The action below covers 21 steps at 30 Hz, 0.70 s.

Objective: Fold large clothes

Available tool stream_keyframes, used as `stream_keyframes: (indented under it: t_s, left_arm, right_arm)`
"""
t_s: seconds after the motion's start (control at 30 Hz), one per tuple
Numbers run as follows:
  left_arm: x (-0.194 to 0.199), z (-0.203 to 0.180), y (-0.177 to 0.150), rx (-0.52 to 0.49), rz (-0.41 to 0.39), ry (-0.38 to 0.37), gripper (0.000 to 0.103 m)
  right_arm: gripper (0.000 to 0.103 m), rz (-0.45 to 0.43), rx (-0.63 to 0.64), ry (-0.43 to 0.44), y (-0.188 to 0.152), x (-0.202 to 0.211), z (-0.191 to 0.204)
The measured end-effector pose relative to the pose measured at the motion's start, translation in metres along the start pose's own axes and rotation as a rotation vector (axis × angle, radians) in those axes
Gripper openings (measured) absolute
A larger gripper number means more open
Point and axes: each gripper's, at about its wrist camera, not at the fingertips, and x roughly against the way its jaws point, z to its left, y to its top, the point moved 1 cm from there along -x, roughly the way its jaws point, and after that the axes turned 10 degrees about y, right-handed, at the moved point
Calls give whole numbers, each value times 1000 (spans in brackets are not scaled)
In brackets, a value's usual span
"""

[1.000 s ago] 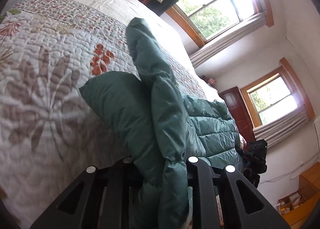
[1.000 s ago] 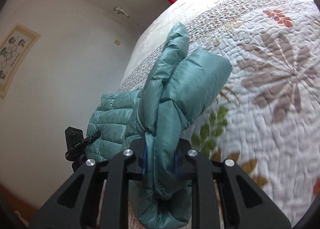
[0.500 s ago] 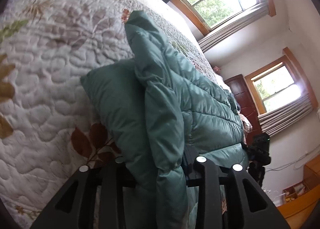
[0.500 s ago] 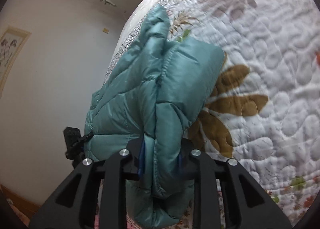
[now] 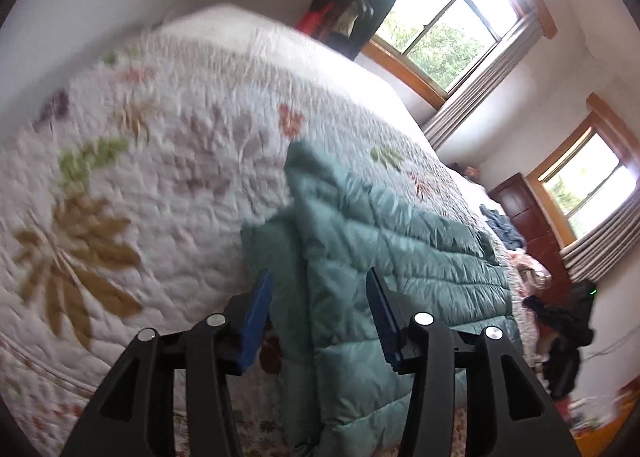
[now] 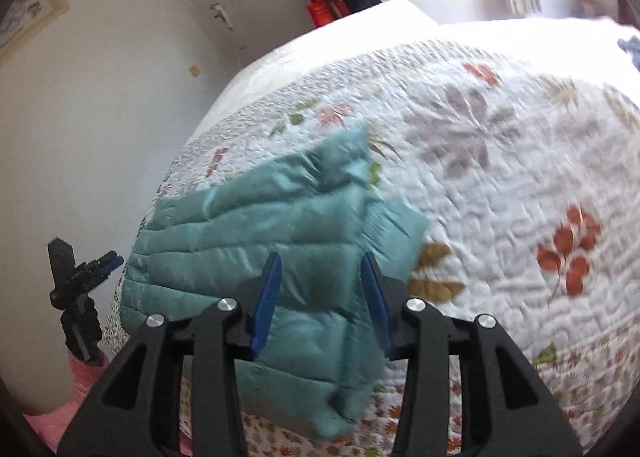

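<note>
Teal puffer jacket lying folded on the quilted bed, both grippers released.

Left wrist view: the jacket [image 5: 384, 253] lies along the near edge of the quilt [image 5: 160, 161], open bedding beyond it; the left gripper [image 5: 320, 309] tilts over the jacket's folded end, jaws spread wide, gripping nothing. Right wrist view: the right gripper [image 6: 320, 293] hovers over the jacket [image 6: 260, 241], jaws likewise wide apart and empty; bare quilt [image 6: 500, 185] stretches rightward.

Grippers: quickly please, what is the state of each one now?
Left gripper: open, holding nothing, over the jacket.
Right gripper: open, holding nothing.
</note>
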Motion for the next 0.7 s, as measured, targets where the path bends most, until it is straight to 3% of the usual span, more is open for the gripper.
stream_keyframes:
  t_s: [0.13, 0.27, 0.43, 0.57, 0.7]
  left_arm:
    - [-1, -51, 10, -119, -11, -17, 57]
    - [-26, -89, 1, -211, 4, 39, 62]
    - [-65, -84, -11, -195, 73, 95, 62]
    - [-76, -76, -20, -207, 71, 111, 62]
    - [-80, -75, -25, -219, 64, 106, 62]
  right_arm:
    - [44, 34, 79, -9, 22, -25, 29]
    - [44, 54, 121, -59, 37, -59, 36]
    - [44, 96, 73, -124, 39, -95, 13]
    - [44, 121, 44, -200, 32, -113, -15]
    - [44, 133, 3, -174, 25, -123, -34]
